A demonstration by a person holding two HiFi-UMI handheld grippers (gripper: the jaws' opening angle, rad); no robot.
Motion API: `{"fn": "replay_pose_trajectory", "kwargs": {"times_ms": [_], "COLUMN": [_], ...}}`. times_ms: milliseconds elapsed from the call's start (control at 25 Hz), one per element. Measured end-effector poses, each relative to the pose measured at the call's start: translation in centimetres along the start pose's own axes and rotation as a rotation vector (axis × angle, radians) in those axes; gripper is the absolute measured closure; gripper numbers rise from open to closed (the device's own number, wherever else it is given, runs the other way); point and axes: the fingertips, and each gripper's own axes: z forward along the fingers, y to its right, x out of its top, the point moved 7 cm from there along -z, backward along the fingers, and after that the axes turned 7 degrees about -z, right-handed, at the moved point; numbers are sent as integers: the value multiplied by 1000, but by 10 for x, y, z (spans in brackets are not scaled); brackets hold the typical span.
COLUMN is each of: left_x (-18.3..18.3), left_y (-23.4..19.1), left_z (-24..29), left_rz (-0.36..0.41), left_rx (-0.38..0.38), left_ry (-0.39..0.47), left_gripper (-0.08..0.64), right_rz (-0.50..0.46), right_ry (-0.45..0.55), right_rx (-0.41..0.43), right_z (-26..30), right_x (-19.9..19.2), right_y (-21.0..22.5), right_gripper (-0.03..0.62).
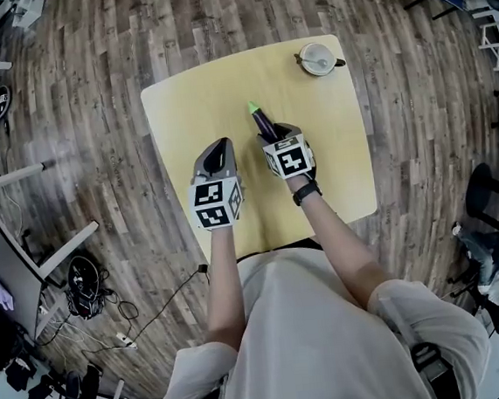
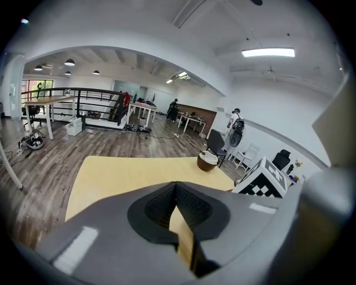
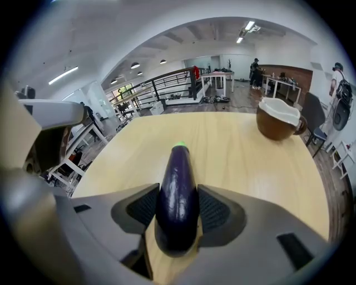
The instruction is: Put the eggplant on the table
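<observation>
A dark purple eggplant (image 3: 177,195) with a green tip sits between the jaws of my right gripper (image 3: 177,209), and both pads press on its sides. In the head view the eggplant (image 1: 263,119) sticks out ahead of the right gripper (image 1: 271,133), low over the middle of the yellow table (image 1: 195,94), with its green tip pointing away from me. My left gripper (image 1: 217,157) hovers beside it to the left, over the table's near part. In the left gripper view its jaws (image 2: 177,192) meet at the tips with nothing between them.
A brown cup with a white inside (image 1: 317,59) stands near the table's far right corner, also seen in the right gripper view as the cup (image 3: 277,119). Wooden floor surrounds the table. Desks, chairs and cables stand around the room's edges.
</observation>
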Motion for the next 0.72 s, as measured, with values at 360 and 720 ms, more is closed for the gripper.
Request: {"fn": "replay_pose_trajectory", "kwargs": {"times_ms": [360, 720], "left_x": [8, 26], "left_y": [5, 26], "left_z": [-15, -56], "left_rz": [20, 40], "left_rx": [9, 13], "left_ry": [35, 101], "left_gripper": [549, 549], "right_rz": [3, -7], "right_ry": [95, 248], "right_rx": [19, -42], "right_z": [-15, -94], "right_x": [10, 29], "right_y": [-6, -11], "right_gripper": [348, 348]}}
